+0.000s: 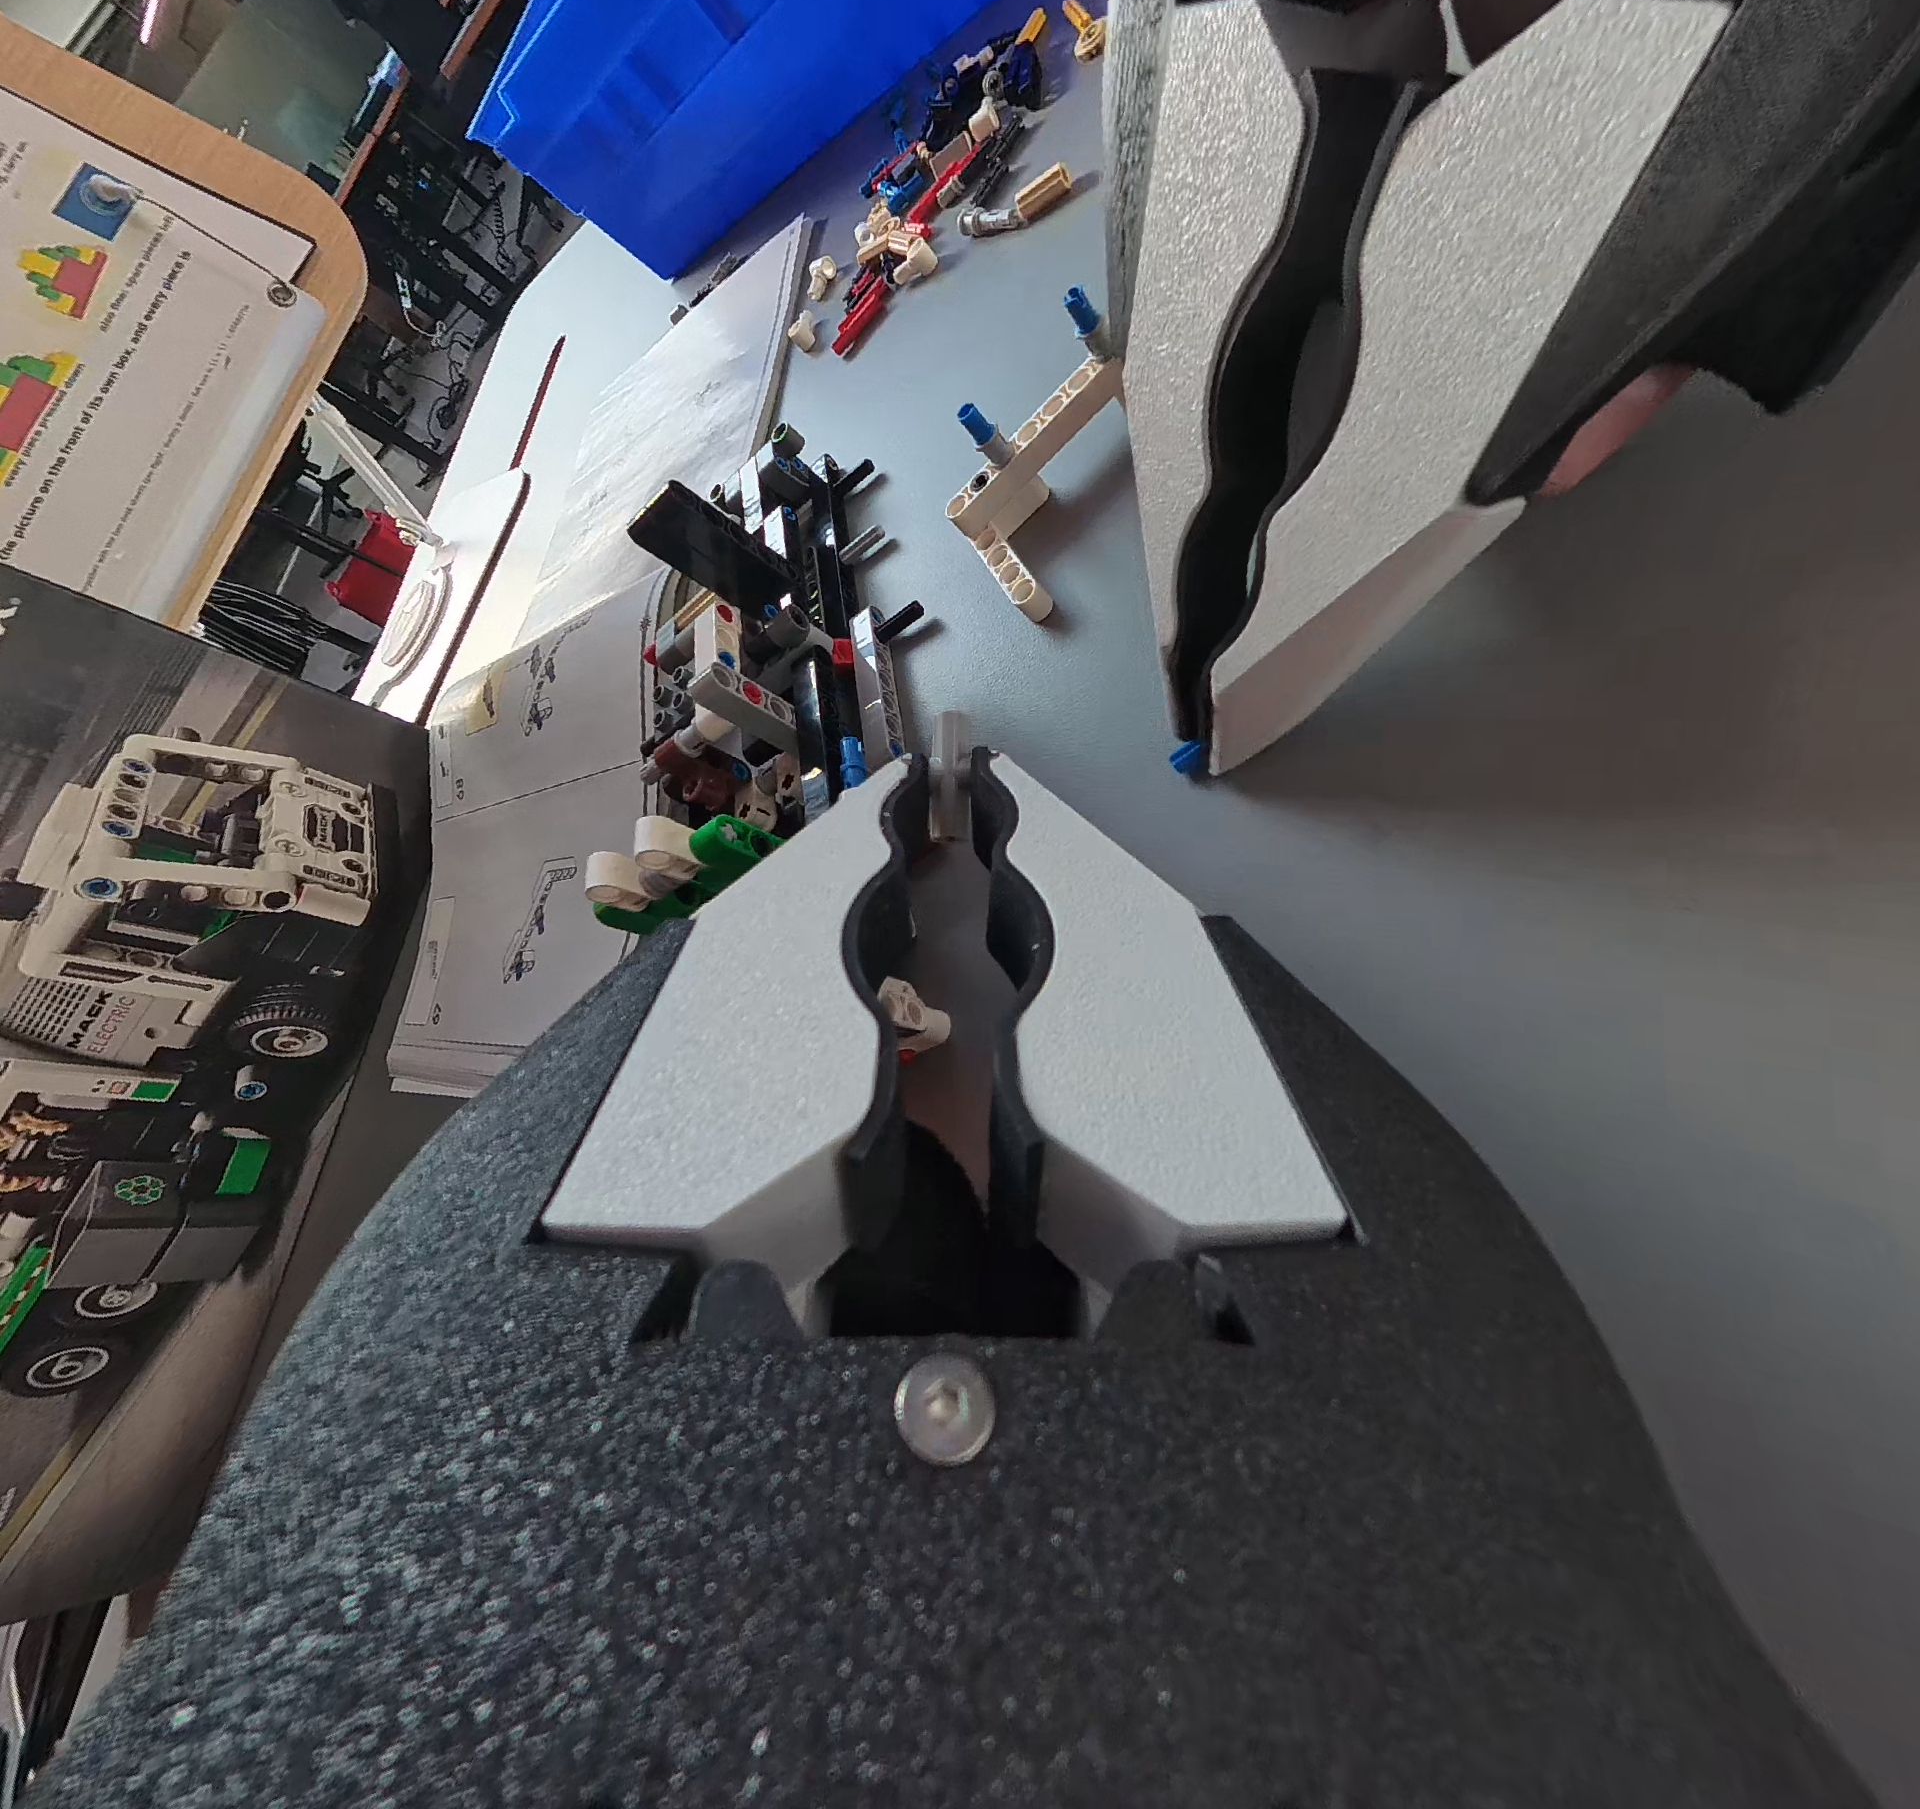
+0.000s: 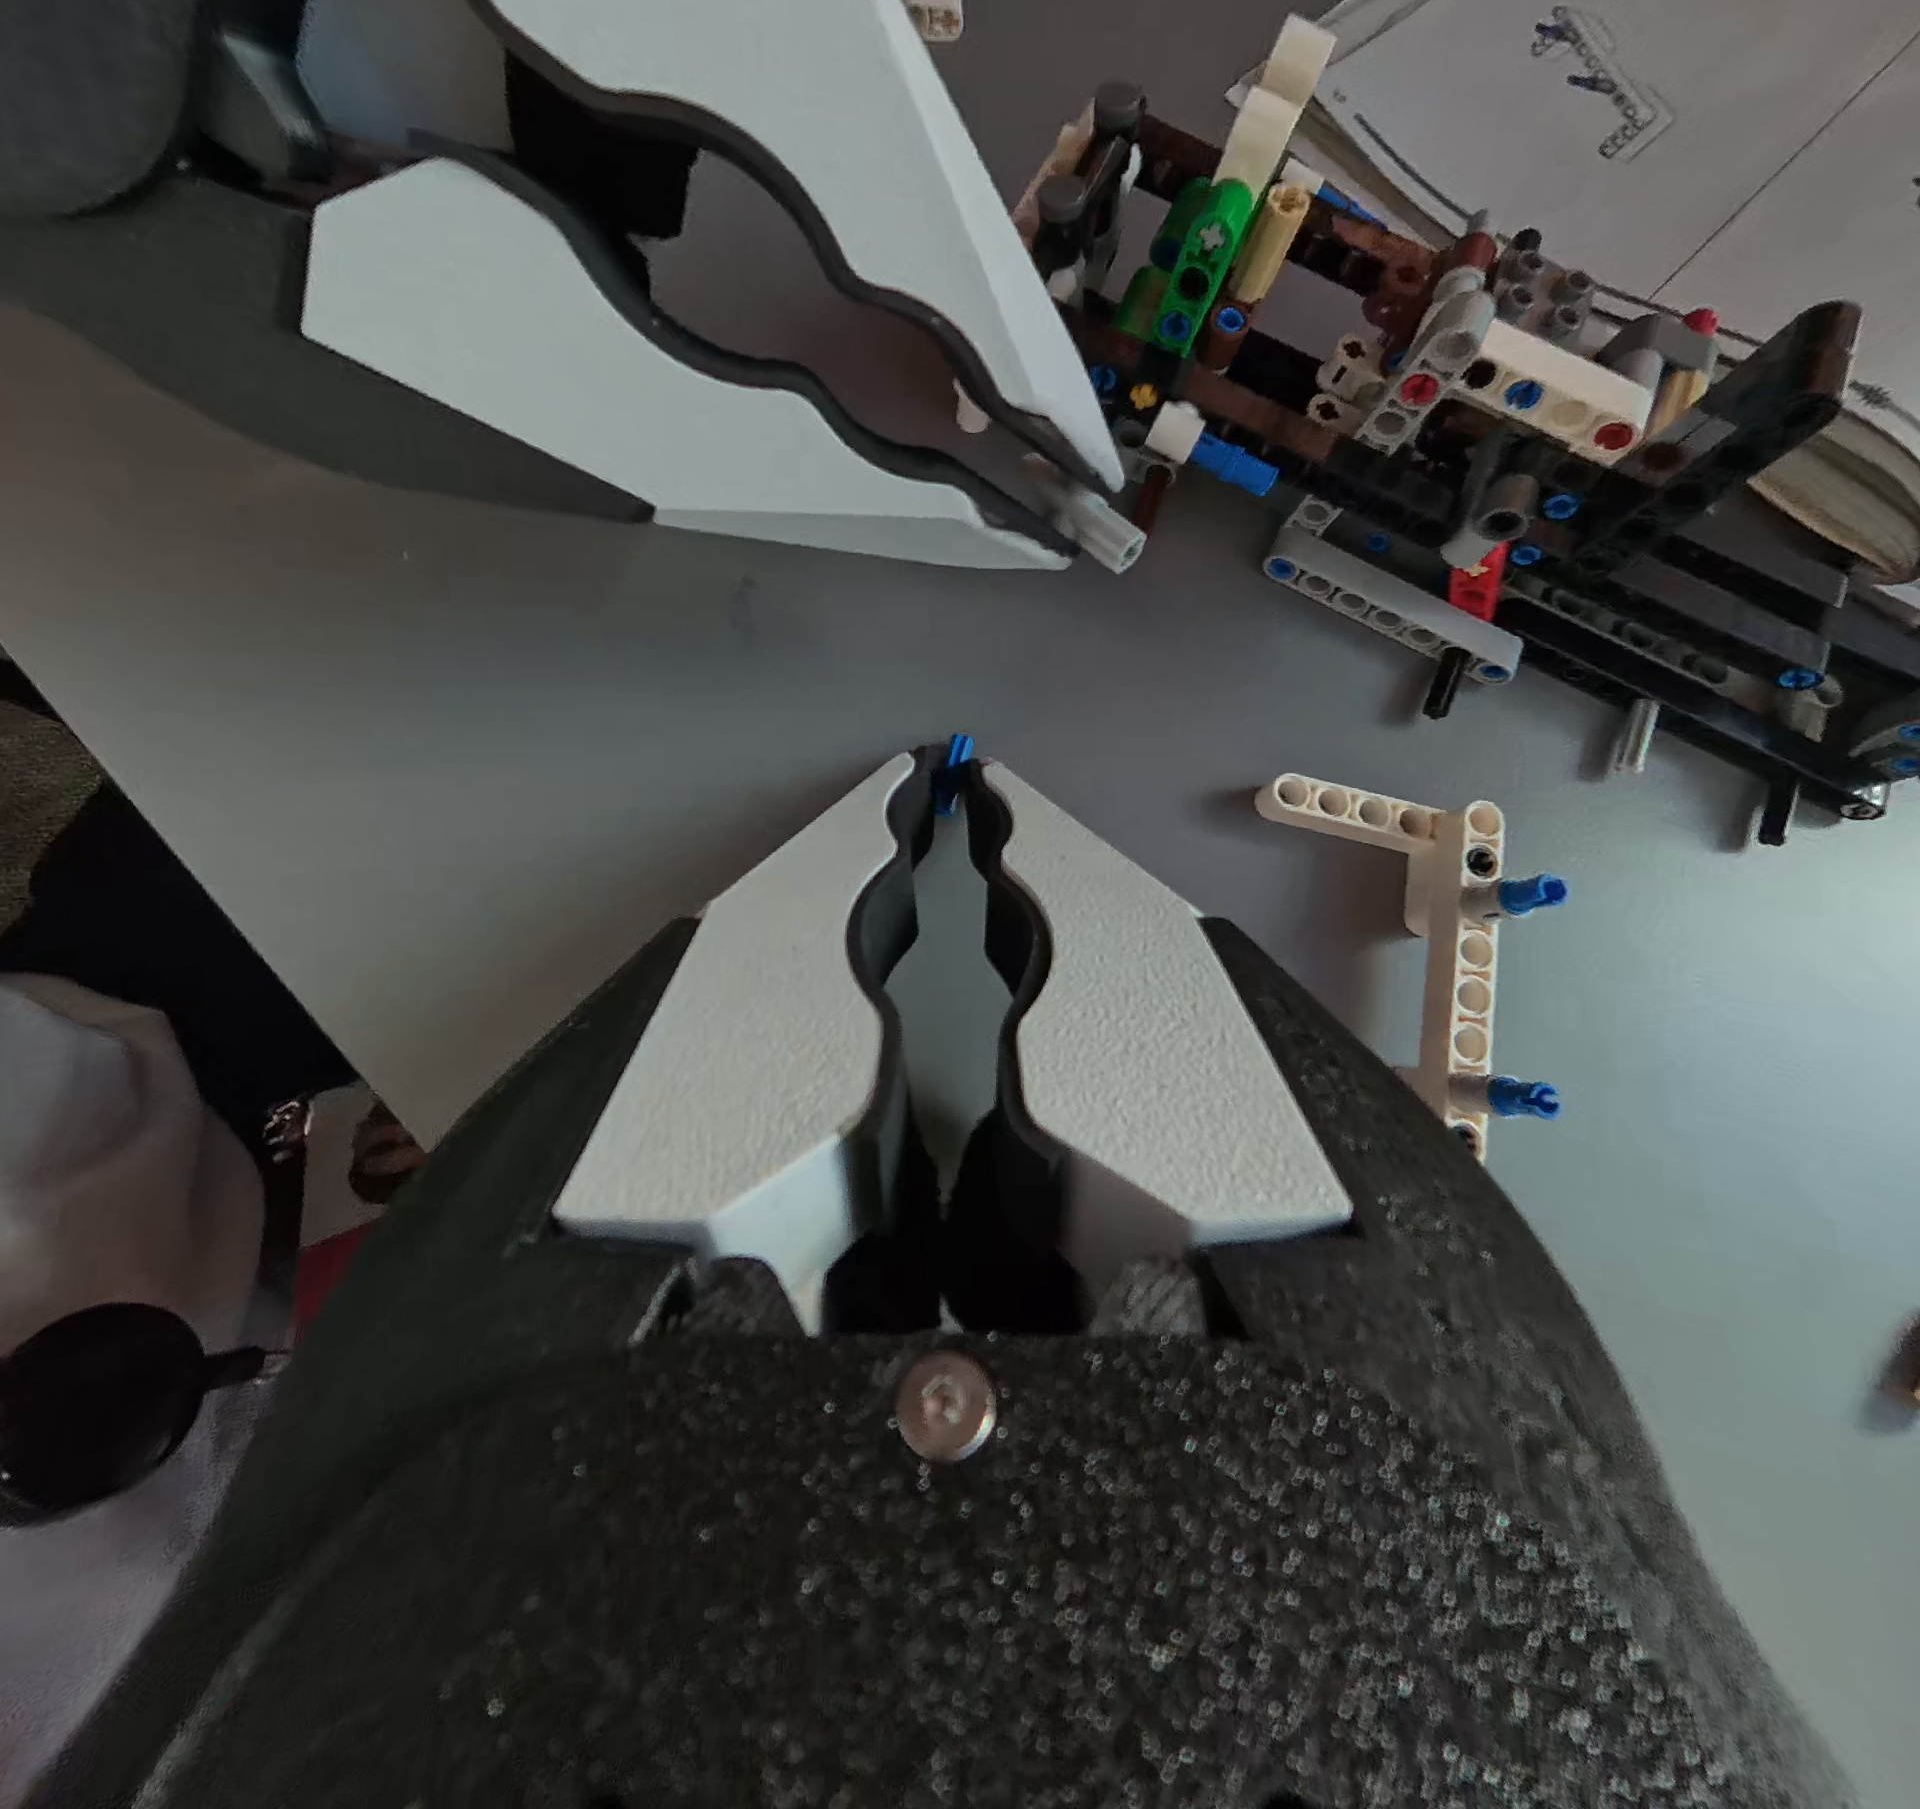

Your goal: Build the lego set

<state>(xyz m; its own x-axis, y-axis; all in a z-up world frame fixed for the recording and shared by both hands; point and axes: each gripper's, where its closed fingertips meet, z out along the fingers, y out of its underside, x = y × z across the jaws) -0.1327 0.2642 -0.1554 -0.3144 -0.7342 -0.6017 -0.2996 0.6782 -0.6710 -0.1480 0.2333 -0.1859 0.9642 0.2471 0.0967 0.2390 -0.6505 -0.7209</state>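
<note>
While printed truck box point(image 1: 187, 980) lies left, left gripper point(image 1: 948, 772) pinching grey pin point(image 1: 948, 783)

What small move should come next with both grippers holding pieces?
Probably bring the two tips together and push the blue pin into the end of the grey connector. The right gripper is shut on the pin and the left gripper on the connector, both off the table and apart. The white beam already carries two such grey-and-blue pairs, so this looks like another one.
</note>
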